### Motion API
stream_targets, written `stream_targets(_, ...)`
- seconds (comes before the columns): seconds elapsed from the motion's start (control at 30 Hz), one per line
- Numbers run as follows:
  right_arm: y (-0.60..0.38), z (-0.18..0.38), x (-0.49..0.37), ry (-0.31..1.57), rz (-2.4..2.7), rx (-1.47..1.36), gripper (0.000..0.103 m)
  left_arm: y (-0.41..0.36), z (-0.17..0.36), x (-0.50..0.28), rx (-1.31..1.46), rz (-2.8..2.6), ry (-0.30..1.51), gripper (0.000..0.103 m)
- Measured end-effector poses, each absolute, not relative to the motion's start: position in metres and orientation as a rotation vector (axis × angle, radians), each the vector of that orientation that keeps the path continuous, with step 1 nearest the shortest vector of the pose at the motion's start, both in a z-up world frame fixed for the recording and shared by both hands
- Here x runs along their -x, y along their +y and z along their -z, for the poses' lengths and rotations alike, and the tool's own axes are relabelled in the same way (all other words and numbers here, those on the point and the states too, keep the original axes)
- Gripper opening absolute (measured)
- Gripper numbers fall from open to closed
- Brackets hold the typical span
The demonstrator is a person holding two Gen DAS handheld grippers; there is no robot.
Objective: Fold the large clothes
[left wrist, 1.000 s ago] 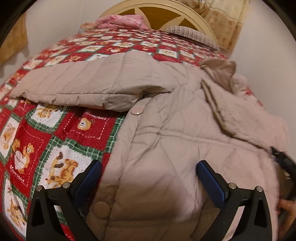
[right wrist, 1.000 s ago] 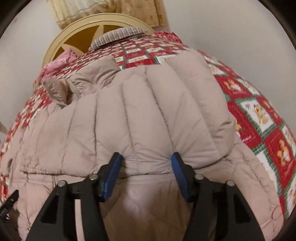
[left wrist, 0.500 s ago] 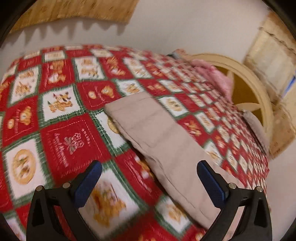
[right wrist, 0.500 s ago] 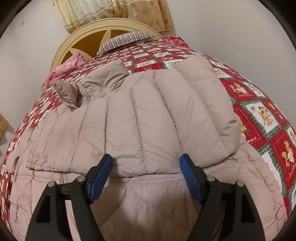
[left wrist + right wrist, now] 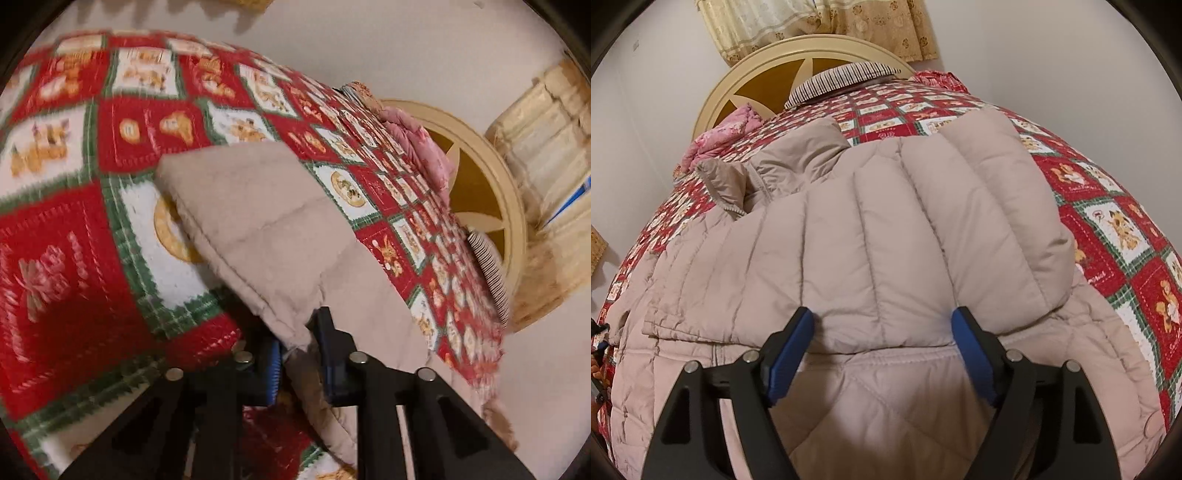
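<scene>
The beige padded coat (image 5: 886,258) is spread on the bed's red patchwork blanket (image 5: 1108,229), one sleeve folded across its front. The other sleeve (image 5: 266,221) is clamped at its edge by the left tool (image 5: 299,354). The right tool (image 5: 882,350) is held spread apart above the coat, gripping nothing.

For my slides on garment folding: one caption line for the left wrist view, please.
Left gripper shut on the beige puffer sleeve, which lies across the red patchwork quilt.
</scene>
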State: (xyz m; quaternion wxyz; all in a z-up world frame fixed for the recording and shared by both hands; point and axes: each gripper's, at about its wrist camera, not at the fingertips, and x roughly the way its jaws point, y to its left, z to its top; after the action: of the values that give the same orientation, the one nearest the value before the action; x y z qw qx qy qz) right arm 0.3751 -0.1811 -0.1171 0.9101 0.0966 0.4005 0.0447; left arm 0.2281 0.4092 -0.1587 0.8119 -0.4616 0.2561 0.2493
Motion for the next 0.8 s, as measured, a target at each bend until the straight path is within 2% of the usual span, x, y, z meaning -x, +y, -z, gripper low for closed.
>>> stream_targets(0.07,-0.181,0.117,-0.375,0.824,-0.095,-0.203,0.081,0.406,0.154,-0.230,0.957,-0.530,0.548,0.013)
stream_targets(0.1,-0.181,0.117,-0.375,0.823,-0.096,-0.205,0.081,0.402,0.147,-0.232,0.924,-0.516,0.544,0.007)
stream_targets(0.23,-0.183,0.118,-0.374,0.820,-0.102,-0.211,0.081,0.358,0.089,-0.238,0.712,-0.434,0.450,0.007)
stream_targets(0.47,-0.187,0.118,-0.373,0.813,-0.112,-0.233,0.081,0.175,-0.010,-0.247,0.273,-0.051,0.341,0.007)
stream_targets(0.63,-0.188,0.118,-0.372,0.807,-0.117,-0.248,0.081,0.042,-0.002,-0.239,0.070,0.161,0.404,0.007)
stream_targets(0.8,-0.191,0.118,-0.371,0.802,-0.127,-0.268,0.081,-0.060,0.057,-0.244,-0.106,0.263,0.553,0.007)
